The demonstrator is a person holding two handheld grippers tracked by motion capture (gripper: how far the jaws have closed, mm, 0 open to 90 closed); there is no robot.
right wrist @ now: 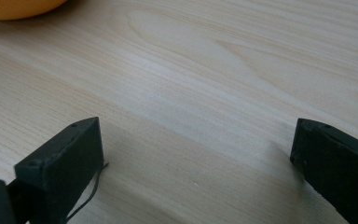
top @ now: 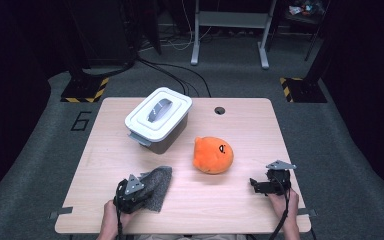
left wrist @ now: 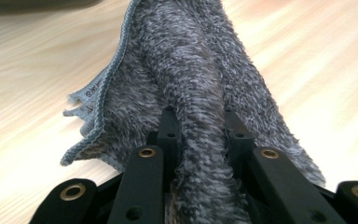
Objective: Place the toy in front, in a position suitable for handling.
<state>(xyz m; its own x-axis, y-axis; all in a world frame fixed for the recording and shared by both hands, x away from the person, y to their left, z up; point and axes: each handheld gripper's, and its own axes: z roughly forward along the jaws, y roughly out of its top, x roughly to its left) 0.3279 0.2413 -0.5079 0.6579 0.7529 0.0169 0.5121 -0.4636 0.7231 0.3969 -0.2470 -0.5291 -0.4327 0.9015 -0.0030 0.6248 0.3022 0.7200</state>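
Note:
A grey fuzzy cloth (top: 159, 186) lies at the near left of the wooden table (top: 240, 130). My left gripper (top: 139, 194) is at its near edge, jaws pinched on a raised fold of the cloth (left wrist: 200, 116). An orange plush toy (top: 213, 155) with a drawn face rests mid-table, and its edge (right wrist: 18, 7) shows in the right gripper view. My right gripper (top: 254, 184) rests low over bare wood at the near right, jaws spread wide with nothing between them (right wrist: 196, 158).
A grey storage box with a white lid and handle (top: 159, 118) stands at the back left of the table. A small round hole (top: 220, 110) is near the far edge. Beyond the table are floor cables and a stand's legs.

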